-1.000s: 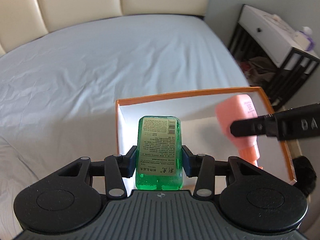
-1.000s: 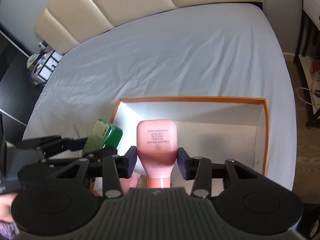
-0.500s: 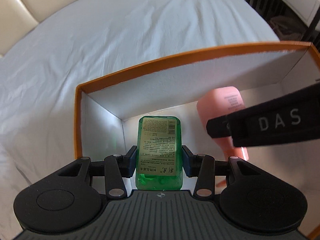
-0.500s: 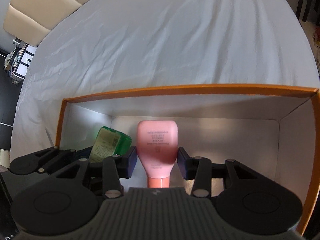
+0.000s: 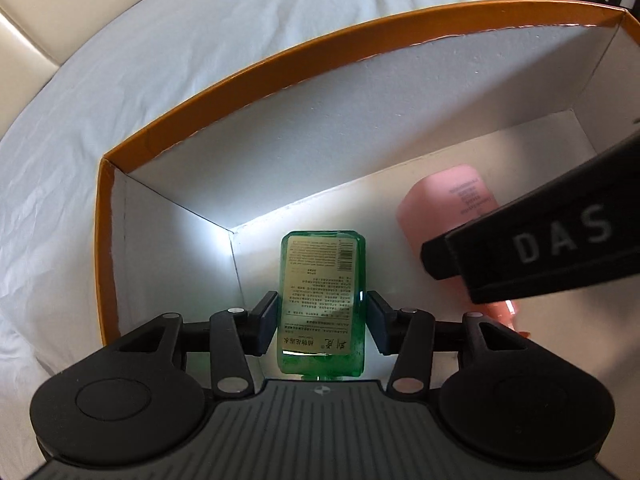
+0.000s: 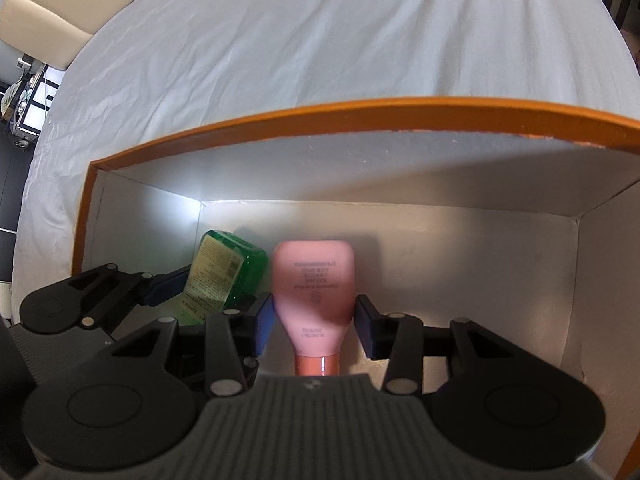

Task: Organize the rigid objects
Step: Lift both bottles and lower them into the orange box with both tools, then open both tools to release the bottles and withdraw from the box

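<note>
Inside the orange-rimmed box (image 5: 224,120), near its left corner, my left gripper (image 5: 321,322) has just been opening off the green bottle (image 5: 322,280); my right gripper (image 6: 315,325) clamps the pink bottle (image 6: 314,284) alongside. Release next, I judge.

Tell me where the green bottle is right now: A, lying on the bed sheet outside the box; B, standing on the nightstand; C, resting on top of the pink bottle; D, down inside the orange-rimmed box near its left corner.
D: the green bottle sits low between the white walls of the box, close to its left corner, with the pink bottle beside it, apart.
</note>
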`<act>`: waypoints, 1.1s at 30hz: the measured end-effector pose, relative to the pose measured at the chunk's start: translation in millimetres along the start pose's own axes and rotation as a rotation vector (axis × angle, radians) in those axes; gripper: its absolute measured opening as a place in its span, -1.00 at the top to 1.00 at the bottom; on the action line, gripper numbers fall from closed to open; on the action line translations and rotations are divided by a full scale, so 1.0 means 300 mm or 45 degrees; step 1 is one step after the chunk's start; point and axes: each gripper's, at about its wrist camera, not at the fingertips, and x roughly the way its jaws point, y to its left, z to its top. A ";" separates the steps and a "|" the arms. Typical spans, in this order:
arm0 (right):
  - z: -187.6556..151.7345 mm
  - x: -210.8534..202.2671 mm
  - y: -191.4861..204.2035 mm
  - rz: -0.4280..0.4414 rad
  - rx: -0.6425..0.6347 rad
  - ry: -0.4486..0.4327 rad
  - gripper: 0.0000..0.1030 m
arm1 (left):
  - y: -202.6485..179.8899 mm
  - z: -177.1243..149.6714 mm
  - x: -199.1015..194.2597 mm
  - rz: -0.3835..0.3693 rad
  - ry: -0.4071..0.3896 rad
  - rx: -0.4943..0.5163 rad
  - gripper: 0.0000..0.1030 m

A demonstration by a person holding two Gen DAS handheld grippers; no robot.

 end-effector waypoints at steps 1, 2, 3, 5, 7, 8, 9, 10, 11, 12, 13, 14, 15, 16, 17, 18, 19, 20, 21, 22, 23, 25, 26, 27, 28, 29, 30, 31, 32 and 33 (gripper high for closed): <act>-0.003 0.007 0.003 0.004 0.003 0.004 0.15 | 0.002 -0.003 -0.010 -0.013 0.005 0.004 -0.12; -0.005 0.010 0.005 0.009 0.003 0.008 0.15 | 0.009 0.003 -0.019 -0.021 0.000 0.000 -0.10; -0.010 0.016 0.010 0.013 0.001 0.005 0.15 | 0.017 -0.002 -0.039 -0.032 -0.015 -0.009 -0.10; -0.009 0.024 0.012 0.016 -0.005 0.002 0.15 | 0.048 0.007 -0.086 -0.062 -0.053 -0.029 -0.10; -0.010 0.028 0.013 0.016 -0.001 0.001 0.15 | 0.072 -0.001 -0.161 -0.074 -0.107 -0.045 -0.17; -0.009 0.029 0.012 0.018 0.008 -0.001 0.15 | 0.077 -0.006 -0.194 -0.056 -0.137 -0.036 -0.19; -0.003 0.035 0.002 0.029 0.019 -0.005 0.15 | 0.084 -0.018 -0.231 -0.038 -0.184 -0.026 -0.19; 0.001 0.041 0.004 0.031 0.021 -0.004 0.15 | 0.092 -0.031 -0.263 -0.026 -0.220 -0.019 -0.19; 0.002 0.043 0.008 0.028 0.021 -0.005 0.15 | 0.105 -0.042 -0.292 -0.020 -0.254 -0.018 -0.19; 0.001 0.045 0.012 0.022 0.021 -0.006 0.15 | 0.118 -0.052 -0.321 -0.010 -0.290 -0.030 -0.19; 0.000 0.046 0.018 0.017 0.022 -0.008 0.15 | 0.133 -0.061 -0.341 0.001 -0.320 -0.049 -0.19; -0.002 0.047 0.028 0.018 0.018 -0.006 0.15 | 0.147 -0.052 -0.354 0.020 -0.348 -0.075 -0.19; -0.002 0.051 0.032 0.029 0.023 -0.006 0.15 | 0.167 -0.051 -0.359 0.044 -0.368 -0.099 -0.19; -0.004 0.056 0.033 0.048 0.038 -0.010 0.15 | 0.182 -0.058 -0.362 0.070 -0.378 -0.123 -0.19; -0.005 0.064 0.035 0.062 0.053 -0.010 0.15 | 0.197 -0.063 -0.357 0.084 -0.370 -0.146 -0.19; -0.010 0.069 0.038 0.072 0.063 -0.015 0.15 | 0.200 -0.065 -0.350 0.080 -0.347 -0.165 -0.19; -0.011 0.072 0.043 0.068 0.063 -0.030 0.15 | 0.215 -0.066 -0.341 0.059 -0.315 -0.185 -0.16; -0.012 0.073 0.050 0.073 0.052 -0.037 0.14 | 0.228 -0.071 -0.323 0.033 -0.293 -0.204 -0.06; -0.013 0.072 0.056 0.087 0.038 -0.042 0.15 | 0.232 -0.076 -0.317 0.011 -0.274 -0.214 -0.02; -0.015 0.070 0.062 0.111 0.019 -0.048 0.11 | 0.228 -0.072 -0.312 0.001 -0.258 -0.217 0.02; -0.015 0.066 0.068 0.129 -0.003 -0.052 0.09 | 0.229 -0.077 -0.309 0.002 -0.252 -0.217 0.03; -0.016 0.068 0.075 0.136 -0.041 -0.041 0.10 | 0.232 -0.086 -0.308 0.018 -0.253 -0.210 0.03; -0.018 0.071 0.078 0.128 -0.054 -0.041 0.11 | 0.235 -0.083 -0.305 0.025 -0.256 -0.212 0.03; -0.021 0.074 0.078 0.114 -0.070 -0.043 0.12 | 0.253 -0.079 -0.300 0.026 -0.258 -0.220 0.03; -0.023 0.074 0.079 0.096 -0.083 -0.046 0.13 | 0.256 -0.079 -0.299 0.023 -0.259 -0.230 0.03; -0.024 0.074 0.081 0.079 -0.091 -0.052 0.13 | 0.259 -0.078 -0.300 0.017 -0.258 -0.237 0.03; -0.025 0.073 0.089 0.075 -0.091 -0.060 0.15 | 0.254 -0.078 -0.301 0.013 -0.257 -0.239 0.03; -0.025 0.072 0.088 0.084 -0.095 -0.060 0.33 | 0.253 -0.080 -0.303 0.014 -0.258 -0.238 0.04; -0.026 0.072 0.094 0.076 -0.111 -0.055 0.39 | 0.251 -0.078 -0.304 0.016 -0.259 -0.231 0.06; -0.031 0.075 0.104 0.073 -0.136 -0.049 0.40 | 0.246 -0.078 -0.303 0.013 -0.263 -0.224 0.07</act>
